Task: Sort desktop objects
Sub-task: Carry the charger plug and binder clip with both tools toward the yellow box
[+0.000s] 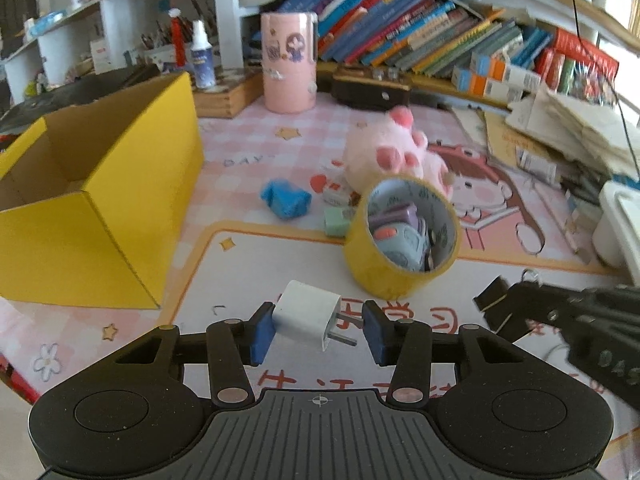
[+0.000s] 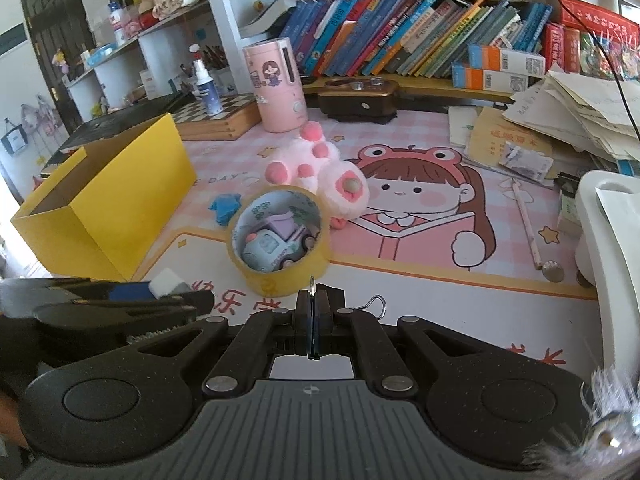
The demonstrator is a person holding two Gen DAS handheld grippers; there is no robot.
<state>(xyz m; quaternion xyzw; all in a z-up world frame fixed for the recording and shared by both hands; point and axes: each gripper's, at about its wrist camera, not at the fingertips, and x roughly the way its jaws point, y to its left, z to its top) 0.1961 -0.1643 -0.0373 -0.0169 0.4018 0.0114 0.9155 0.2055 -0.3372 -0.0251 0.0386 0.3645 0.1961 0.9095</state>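
Note:
A white charger plug (image 1: pixel 306 314) hangs tilted between the blue pads (image 1: pixel 262 336) of my left gripper (image 1: pixel 318 330), its prongs toward the right pad; the gripper is shut on it just above the pink desk mat (image 1: pixel 248 264). My right gripper (image 2: pixel 314 320) is shut on a black binder clip (image 2: pixel 326 294) with wire handles, seen from the side as clip (image 1: pixel 494 304). An open yellow box (image 1: pixel 100 208) stands on the left. A yellow tape roll (image 1: pixel 372 276) lies ahead with a toy car (image 2: pixel 276 248) seen through it.
Behind the roll lie a pink plush (image 1: pixel 392 152), a blue crumpled thing (image 1: pixel 286 198) and a green eraser (image 1: pixel 336 222). A pink cylinder (image 1: pixel 288 64) and books line the back. A paper stack, a pencil (image 2: pixel 526 224), a coin (image 2: pixel 554 271) and a white appliance (image 2: pixel 608 240) fill the right.

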